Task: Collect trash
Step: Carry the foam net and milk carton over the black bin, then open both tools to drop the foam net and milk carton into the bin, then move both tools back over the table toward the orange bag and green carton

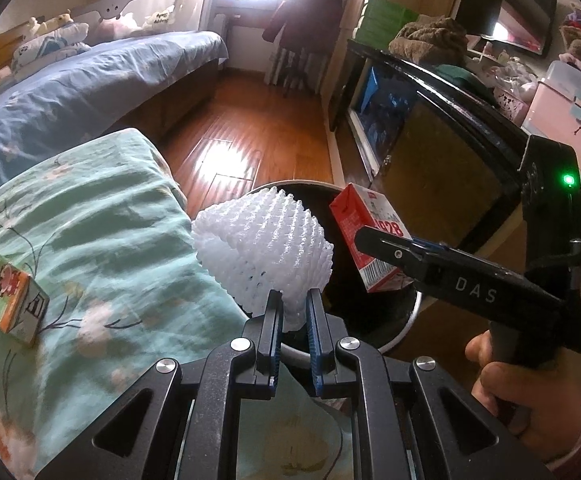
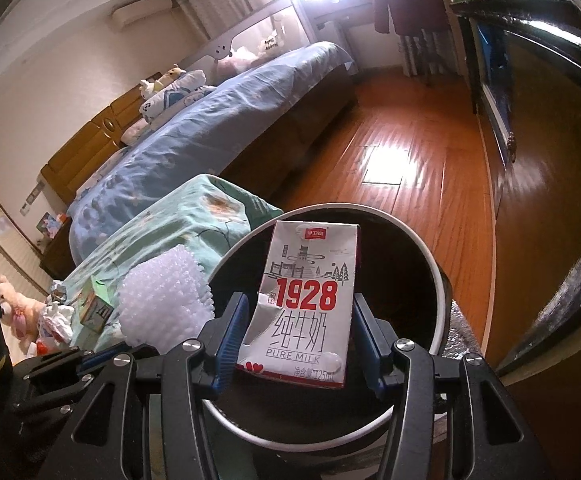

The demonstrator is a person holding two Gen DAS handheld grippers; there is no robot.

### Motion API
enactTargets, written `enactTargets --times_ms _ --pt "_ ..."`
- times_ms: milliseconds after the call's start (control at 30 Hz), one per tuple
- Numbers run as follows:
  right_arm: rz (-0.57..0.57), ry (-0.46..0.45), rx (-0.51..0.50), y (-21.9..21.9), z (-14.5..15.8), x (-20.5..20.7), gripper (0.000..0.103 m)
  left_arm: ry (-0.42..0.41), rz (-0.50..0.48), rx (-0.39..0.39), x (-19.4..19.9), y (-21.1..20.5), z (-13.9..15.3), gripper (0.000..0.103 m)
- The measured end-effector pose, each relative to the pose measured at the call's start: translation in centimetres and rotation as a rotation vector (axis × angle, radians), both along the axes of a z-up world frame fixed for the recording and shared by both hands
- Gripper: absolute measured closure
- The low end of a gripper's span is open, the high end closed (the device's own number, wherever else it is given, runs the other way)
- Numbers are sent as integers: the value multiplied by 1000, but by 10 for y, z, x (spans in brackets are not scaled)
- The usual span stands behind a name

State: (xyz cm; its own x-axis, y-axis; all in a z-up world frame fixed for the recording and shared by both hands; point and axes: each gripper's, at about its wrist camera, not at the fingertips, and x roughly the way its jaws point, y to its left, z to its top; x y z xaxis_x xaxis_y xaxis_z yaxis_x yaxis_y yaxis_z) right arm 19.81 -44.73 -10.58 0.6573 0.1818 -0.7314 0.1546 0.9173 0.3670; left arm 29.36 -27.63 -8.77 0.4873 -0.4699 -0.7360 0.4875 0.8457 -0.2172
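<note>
Left hand-held gripper (image 1: 293,304): I have it closed on the narrow end of the white foam fruit net (image 1: 264,244); the net fans out ahead of the blue pads, toward 12 o'clock.
Foam net position: hanging over the near-left rim of the trash bin (image 1: 408,320), partly above the green bedspread (image 1: 90,216). In the right wrist view it shows at about 9 o'clock of the carton.
Right hand-held gripper (image 2: 297,332): I am gripping the milk carton (image 2: 306,304) by its two sides, jaws about half apart, blue pads against the carton's edges.
Milk carton: red and white, printed "1928" and "PURE MILK", dented along its left edge. Held directly above the bin's dark opening.
Trash bin: round, pale rim, black inside; stands on the wooden floor (image 2: 402,152) at the foot of the bedspread.
Right hand (image 1: 530,392): wrapped around the gripper handle, at 4 o'clock in the left wrist view.
Green juice box (image 1: 8,296): lying on the bedspread at 9 o'clock, well apart from the bin.
Crumpled wrappers (image 2: 56,320): on the bedspread beside the juice box; details too small to tell.
</note>
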Motion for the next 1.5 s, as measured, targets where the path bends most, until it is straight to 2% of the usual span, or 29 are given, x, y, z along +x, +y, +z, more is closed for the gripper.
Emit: enactTargets --times_ms 600,800,867,933,967,1033,1100,1267,1500 --pt "-12 25 -14 -13 -8 11 51 17 -39 24 19 -24 -7 92" --pt "-26 27 -24 -16 -9 12 48 22 -37 27 19 -23 -10 84" --pt "-34 26 -16 -18 -9 12 48 18 -40 26 16 -22 -9 74" --pt "-43 23 -4 -20 -8 11 48 1 -35 26 11 -20 -6 59" --pt "-45 20 0 -20 -7 10 48 -9 -30 26 9 -18 -5 58" --pt "-50 8 9 -19 -5 8 46 -15 -20 21 2 -11 -3 57" --pt "-49 -4 20 -17 -2 5 37 -12 -3 9 -5 -2 -2 55" --pt "-10 -34 60 2 5 -4 27 -16 65 -10 -30 33 -1 52" --pt "100 -60 80 53 9 -11 26 -8 173 -16 -69 88 -2 51"
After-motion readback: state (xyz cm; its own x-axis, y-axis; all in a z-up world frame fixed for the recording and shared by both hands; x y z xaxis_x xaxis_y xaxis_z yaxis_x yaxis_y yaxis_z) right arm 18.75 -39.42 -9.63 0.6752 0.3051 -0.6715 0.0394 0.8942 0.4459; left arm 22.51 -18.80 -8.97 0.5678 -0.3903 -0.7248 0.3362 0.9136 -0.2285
